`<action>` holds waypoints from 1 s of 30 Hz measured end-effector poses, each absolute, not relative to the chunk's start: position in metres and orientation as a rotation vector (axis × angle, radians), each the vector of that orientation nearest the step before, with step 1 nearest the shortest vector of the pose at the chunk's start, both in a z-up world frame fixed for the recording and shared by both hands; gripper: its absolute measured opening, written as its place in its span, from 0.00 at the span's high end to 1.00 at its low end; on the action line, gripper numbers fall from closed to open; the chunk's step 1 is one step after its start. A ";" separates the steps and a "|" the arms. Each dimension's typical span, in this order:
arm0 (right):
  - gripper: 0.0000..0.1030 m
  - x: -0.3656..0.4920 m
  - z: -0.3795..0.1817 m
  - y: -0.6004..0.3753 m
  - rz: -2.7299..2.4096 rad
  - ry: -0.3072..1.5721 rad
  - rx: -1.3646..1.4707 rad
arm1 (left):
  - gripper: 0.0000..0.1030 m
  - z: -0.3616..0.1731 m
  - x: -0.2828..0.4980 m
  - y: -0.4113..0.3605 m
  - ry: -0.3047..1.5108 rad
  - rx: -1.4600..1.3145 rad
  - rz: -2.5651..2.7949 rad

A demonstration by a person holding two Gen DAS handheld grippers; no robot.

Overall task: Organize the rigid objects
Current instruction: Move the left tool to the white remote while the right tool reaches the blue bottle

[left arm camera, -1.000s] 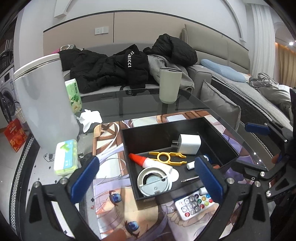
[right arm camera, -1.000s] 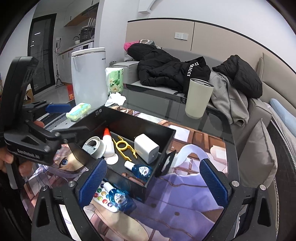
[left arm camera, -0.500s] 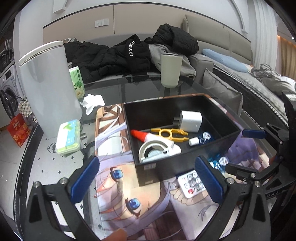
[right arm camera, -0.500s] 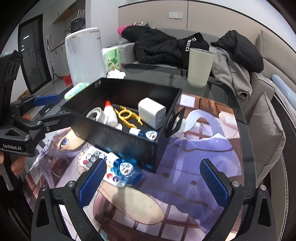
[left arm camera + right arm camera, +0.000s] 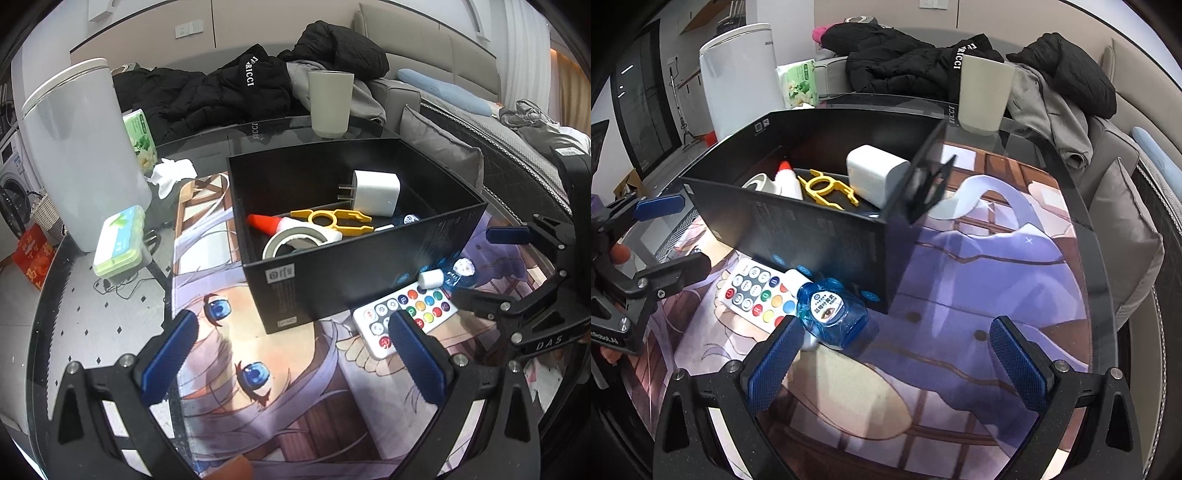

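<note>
A black open box (image 5: 369, 266) (image 5: 820, 236) stands on the printed mat. It holds a white charger (image 5: 375, 192) (image 5: 875, 173), yellow tweezers (image 5: 332, 219) (image 5: 827, 188), a red-capped glue tube (image 5: 273, 225) (image 5: 785, 177) and a tape roll (image 5: 291, 242). In front of the box lie a white remote with coloured buttons (image 5: 402, 314) (image 5: 757, 291) and a blue eye-drop bottle (image 5: 450, 273) (image 5: 831, 314). My left gripper (image 5: 291, 358) is open and empty, near the box's front corner. My right gripper (image 5: 894, 358) is open and empty, its left finger beside the bottle.
A beige cup (image 5: 330, 103) (image 5: 984, 96) stands behind the box. A white bin (image 5: 85, 155), a green tissue pack (image 5: 142, 140), crumpled tissue (image 5: 170, 175) and a green case (image 5: 120, 240) sit to the left. Black jackets (image 5: 229, 88) lie on the sofa behind.
Both grippers have pulled back and dropped lower, so the box, remote and bottle now sit closer and higher in view. Both stay open.
</note>
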State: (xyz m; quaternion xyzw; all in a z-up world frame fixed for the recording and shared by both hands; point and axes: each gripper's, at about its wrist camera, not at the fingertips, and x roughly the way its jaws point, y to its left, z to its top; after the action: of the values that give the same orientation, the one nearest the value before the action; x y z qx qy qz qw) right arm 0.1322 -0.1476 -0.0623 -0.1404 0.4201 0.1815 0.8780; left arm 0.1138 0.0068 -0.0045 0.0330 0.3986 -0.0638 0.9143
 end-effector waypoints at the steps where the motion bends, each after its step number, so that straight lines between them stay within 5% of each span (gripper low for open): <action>1: 0.01 0.133 -0.062 -0.151 0.367 0.880 -0.296 | 0.00 -0.005 0.114 0.007 0.823 0.070 -0.130; 30: 0.01 0.141 -0.067 -0.159 0.335 0.910 -0.283 | 0.00 -0.014 0.120 -0.007 0.874 0.077 -0.165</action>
State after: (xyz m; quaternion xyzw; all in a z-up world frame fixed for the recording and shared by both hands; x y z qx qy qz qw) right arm 0.1408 -0.1587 -0.0672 -0.1357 0.4358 0.1603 0.8752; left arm 0.1202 -0.0066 -0.0139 0.0371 0.4228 -0.0796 0.9019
